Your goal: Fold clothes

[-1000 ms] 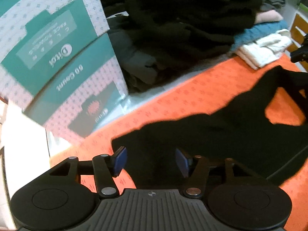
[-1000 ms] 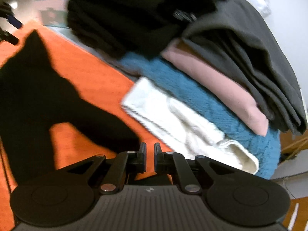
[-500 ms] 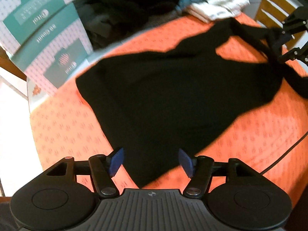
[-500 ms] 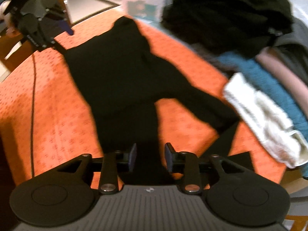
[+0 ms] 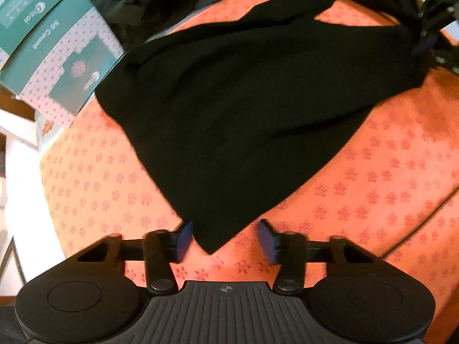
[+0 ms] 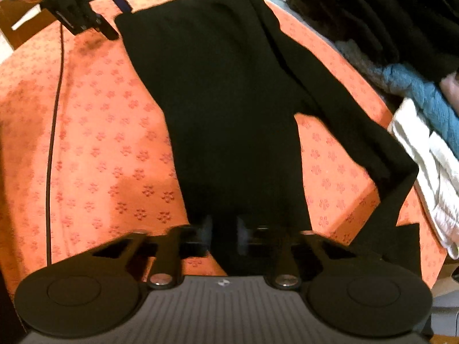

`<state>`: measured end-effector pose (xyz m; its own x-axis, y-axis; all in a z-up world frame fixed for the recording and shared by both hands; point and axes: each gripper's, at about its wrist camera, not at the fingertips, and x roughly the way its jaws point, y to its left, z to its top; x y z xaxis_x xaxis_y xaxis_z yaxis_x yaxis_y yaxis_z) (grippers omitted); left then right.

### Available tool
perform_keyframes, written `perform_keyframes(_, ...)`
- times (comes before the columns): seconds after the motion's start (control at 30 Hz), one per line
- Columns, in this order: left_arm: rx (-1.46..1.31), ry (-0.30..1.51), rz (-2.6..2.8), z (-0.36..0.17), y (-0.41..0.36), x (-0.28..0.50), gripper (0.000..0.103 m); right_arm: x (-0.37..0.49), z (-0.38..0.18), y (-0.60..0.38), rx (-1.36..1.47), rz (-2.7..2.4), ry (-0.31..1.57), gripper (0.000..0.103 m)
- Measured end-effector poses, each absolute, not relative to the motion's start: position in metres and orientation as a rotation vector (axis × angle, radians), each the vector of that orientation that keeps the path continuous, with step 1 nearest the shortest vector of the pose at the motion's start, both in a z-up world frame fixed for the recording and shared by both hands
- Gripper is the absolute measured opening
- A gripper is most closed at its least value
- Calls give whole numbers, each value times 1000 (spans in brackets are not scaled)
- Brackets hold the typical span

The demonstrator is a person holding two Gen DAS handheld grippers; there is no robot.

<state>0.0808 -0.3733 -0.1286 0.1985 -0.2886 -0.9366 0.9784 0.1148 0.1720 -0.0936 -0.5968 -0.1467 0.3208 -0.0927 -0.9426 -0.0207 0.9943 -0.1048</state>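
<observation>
A black garment (image 5: 252,91) lies lengthwise on the orange desk (image 5: 387,177), its near corner between the spread fingers of the left hand-held gripper (image 5: 223,239), its far end grasped by the right hand-held gripper (image 6: 223,236).

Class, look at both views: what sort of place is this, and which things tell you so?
Probably a home, at a table used for sorting laundry: an orange flower-patterned tablecloth, a black garment spread on it, a stack of folded knitwear, and teal tissue boxes.
</observation>
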Motion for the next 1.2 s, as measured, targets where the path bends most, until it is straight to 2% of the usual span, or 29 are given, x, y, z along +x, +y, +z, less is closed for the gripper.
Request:
perform_keyframes(0.03,1002,877,-1122,-127,-372,81,9,-94,-147,-597,-96,-55,1241,4)
perform_keyframes(0.4,929,789,-1013,-82,-328,93,8,-93,-92,-569,-13,-39,1179,4)
perform_keyframes(0.6,915,857,-945,-76,-271,93,8,-82,-68,-523,41,76,1168,4)
perform_keyframes(0.9,891,963,-842,-70,-184,93,9,-68,-75,-466,65,193,1179,4)
perform_keyframes(0.97,875,962,-845,-66,-182,88,12,-67,-79,-465,56,173,1172,5)
perform_keyframes(1.07,847,952,-859,-60,-184,79,22,-74,-75,-470,64,126,1146,6)
perform_keyframes(1.13,828,945,-869,-56,-186,73,45,-85,-68,-478,86,80,1123,16)
perform_keyframes(1.2,810,938,-878,-52,-187,67,61,-98,-60,-490,111,26,1101,20)
